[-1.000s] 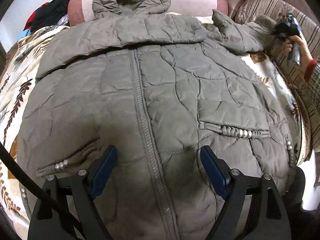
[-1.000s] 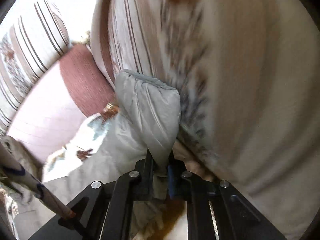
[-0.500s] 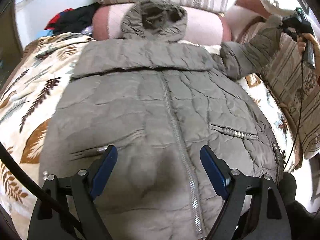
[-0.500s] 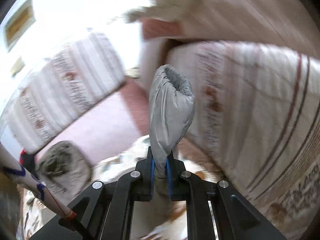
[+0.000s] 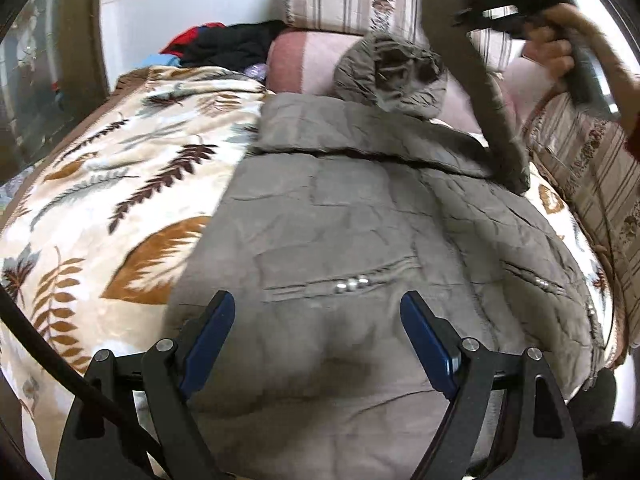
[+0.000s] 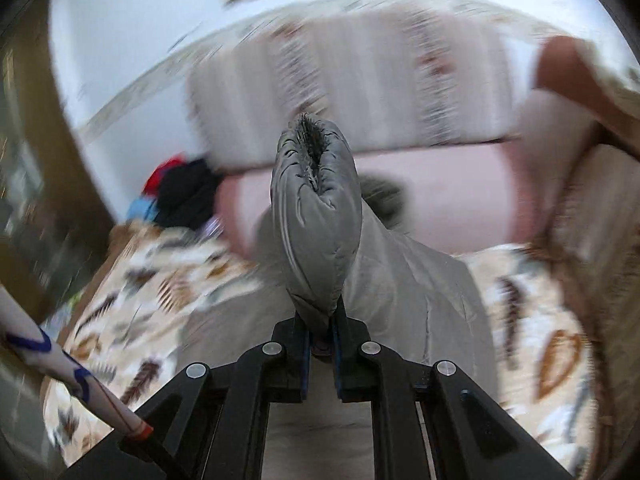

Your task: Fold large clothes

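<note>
- Quilted jacket (image 5: 360,216): grey-brown, hooded; laid front-up on the leaf-patterned blanket (image 5: 120,200); hood (image 5: 392,68) set against the pink cushion (image 5: 296,64) at the far edge; hem nearest the left camera.
- Left tongs (image 5: 316,336): spread wide; held over the lower front by a studded pocket; nothing gripped.
- Right tongs (image 6: 320,344): closed narrowly on the sleeve (image 6: 316,216) cuff; sleeve raised clear of the jacket body, seen at upper right in the left view.
- Bare blanket shown left of the jacket; striped cushions (image 5: 592,184) close along the right edge.
- Clothes pile (image 5: 224,44): far left corner.
</note>
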Tool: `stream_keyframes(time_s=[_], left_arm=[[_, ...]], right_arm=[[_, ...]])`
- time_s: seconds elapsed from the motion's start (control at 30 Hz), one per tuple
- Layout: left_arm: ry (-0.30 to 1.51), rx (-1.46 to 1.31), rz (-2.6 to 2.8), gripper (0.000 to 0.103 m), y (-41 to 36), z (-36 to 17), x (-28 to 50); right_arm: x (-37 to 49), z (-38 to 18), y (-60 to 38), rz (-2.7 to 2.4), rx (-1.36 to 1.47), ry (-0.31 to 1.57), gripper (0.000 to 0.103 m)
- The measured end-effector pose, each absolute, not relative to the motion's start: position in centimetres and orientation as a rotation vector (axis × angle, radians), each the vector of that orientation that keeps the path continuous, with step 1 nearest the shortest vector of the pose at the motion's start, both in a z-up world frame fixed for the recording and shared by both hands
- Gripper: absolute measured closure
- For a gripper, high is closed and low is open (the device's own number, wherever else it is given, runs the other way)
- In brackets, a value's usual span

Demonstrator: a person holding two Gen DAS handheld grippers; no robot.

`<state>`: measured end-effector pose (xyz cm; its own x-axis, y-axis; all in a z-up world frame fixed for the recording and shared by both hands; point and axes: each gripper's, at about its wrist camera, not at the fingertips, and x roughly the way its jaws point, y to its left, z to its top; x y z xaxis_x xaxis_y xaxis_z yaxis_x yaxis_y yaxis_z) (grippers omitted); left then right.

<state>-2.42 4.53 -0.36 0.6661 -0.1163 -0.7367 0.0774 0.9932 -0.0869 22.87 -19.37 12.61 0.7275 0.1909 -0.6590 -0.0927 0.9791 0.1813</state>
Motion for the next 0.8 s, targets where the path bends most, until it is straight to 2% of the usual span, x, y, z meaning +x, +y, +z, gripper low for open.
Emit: stream_keyframes(time_s=[0.17,0.33,0.47,0.53,0.6,0.67,0.73,0.8], left_arm=[[0.849,-0.088,-0.095,0.019,6.3,-1.4,-2.1],[0.879,-0.123,-0.085,0.019,7.6,-2.7,-1.5],[0.897,-0.14,-0.078,0.019,7.9,-3.2,-1.1],[0.903,-0.138,-0.072,0.019,7.8,-3.3,-0.9],[0.906,-0.13,-0.069,0.019,7.6,-3.4,-0.9],[0.906,-0.124,-0.068,0.019,7.3,-3.2,-1.0],[0.905,-0.119,-0.072,0.019,7.0,-3.0,-1.1],[0.903,-0.109,-0.077,0.019,6.6,-2.9,-1.1]], right_arm=[[24.9,4.8,-10.6,0.237,0.043,0.88,0.094],[26.9,-2.0,-6.2,0.228,-0.032,0.995,0.094],[27.4,-6.0,-4.3,0.224,-0.092,1.057,0.093],[27.3,-6.2,-4.3,0.222,-0.104,1.057,0.09],[26.8,-6.0,-4.3,0.236,-0.106,1.044,0.08],[26.1,-4.9,-4.6,0.263,-0.086,1.028,0.056],[24.6,-3.3,-5.6,0.265,-0.062,0.983,0.043],[22.4,-2.2,-7.6,0.237,-0.039,0.952,0.041]])
